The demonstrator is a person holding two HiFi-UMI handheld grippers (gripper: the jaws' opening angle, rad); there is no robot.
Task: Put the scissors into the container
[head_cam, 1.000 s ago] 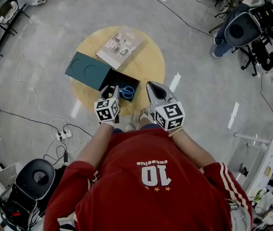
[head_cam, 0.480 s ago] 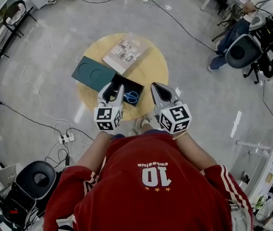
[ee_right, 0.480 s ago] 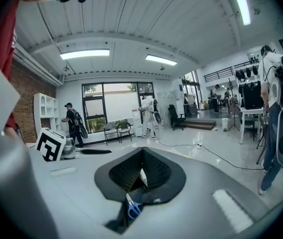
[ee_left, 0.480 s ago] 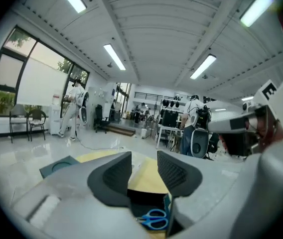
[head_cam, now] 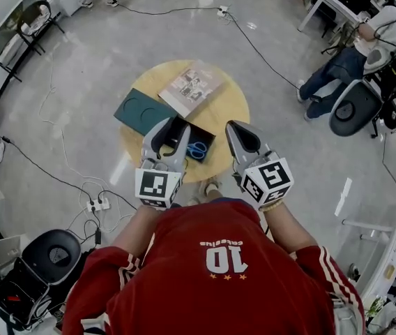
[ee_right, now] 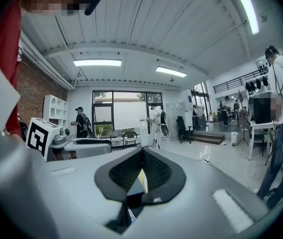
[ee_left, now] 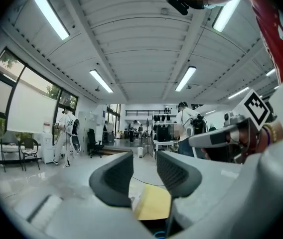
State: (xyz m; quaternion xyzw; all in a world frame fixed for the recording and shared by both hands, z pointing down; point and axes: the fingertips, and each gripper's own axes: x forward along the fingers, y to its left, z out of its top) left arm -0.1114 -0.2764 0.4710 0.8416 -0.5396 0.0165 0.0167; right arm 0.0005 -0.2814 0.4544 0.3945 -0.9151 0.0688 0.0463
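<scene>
In the head view the blue-handled scissors (head_cam: pixel 196 150) lie inside the dark open container (head_cam: pixel 210 137) on the round yellow table (head_cam: pixel 229 107). My left gripper (head_cam: pixel 170 130) hangs above the container's left part, jaws open with nothing between them. To the right, my right gripper (head_cam: pixel 238 128) is shut and empty, above the table's near right edge. The left gripper view looks out level along my open left gripper (ee_left: pixel 144 176), with a strip of yellow table (ee_left: pixel 154 203) below the gap. In the right gripper view my right gripper (ee_right: pixel 142 152) has its pads pressed together.
A dark green lid (head_cam: pixel 140 110) lies left of the container and a printed booklet (head_cam: pixel 191 89) sits at the table's far side. Cables and a power strip (head_cam: pixel 95 204) trail on the floor to the left. Seated people and office chairs (head_cam: pixel 355 107) are at the right.
Both grippers have risen and drawn back from the table toward me. The left gripper has lifted away from the container. The scissors stay in the container.
</scene>
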